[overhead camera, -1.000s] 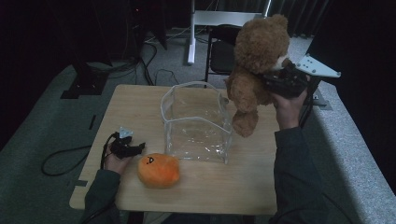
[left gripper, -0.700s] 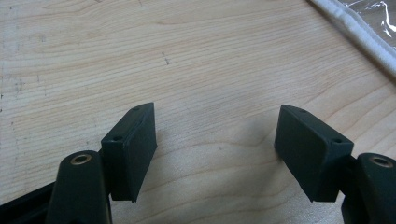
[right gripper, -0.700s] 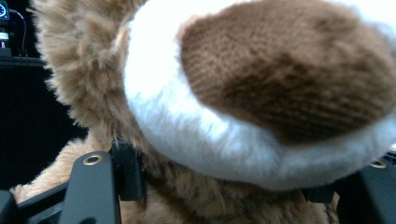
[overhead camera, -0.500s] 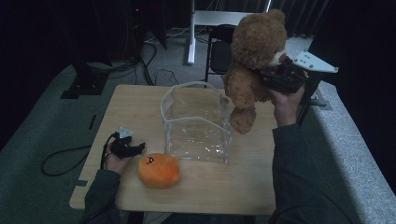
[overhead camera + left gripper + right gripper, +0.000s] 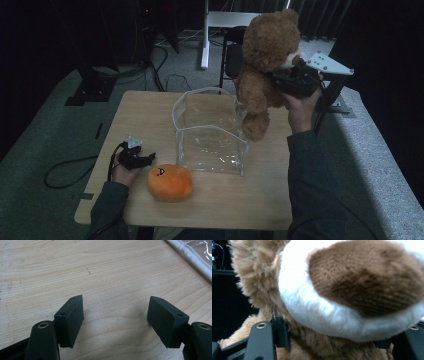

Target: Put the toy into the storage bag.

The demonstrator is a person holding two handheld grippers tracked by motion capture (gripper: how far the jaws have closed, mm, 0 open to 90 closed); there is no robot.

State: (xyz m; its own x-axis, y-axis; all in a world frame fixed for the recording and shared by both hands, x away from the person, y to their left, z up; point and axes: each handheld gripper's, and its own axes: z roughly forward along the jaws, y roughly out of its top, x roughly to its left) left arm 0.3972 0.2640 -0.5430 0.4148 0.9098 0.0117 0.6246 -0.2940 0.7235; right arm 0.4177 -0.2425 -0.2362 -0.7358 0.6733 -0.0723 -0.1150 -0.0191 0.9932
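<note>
A light wooden table [image 5: 215, 200] sits dead centre, pale grain plain to see, on grey-green carpet [image 5: 45, 135]. Up at twelve o'clock a white stand [image 5: 220, 20] rises beside a dark chair [image 5: 232, 55]. Black cables [image 5: 165, 65] snake across the floor at eleven. Dark curtains [image 5: 325, 20] hang at one o'clock, and at ten a black base plate [image 5: 82, 95] lies flat. Dim room, light falling mostly on the tabletop.

My right gripper [image 5: 287, 80] is raised at the upper right of the high view, jaws clamped, while my left gripper [image 5: 142, 160] rests low at lower left, jaws spread wide.
</note>
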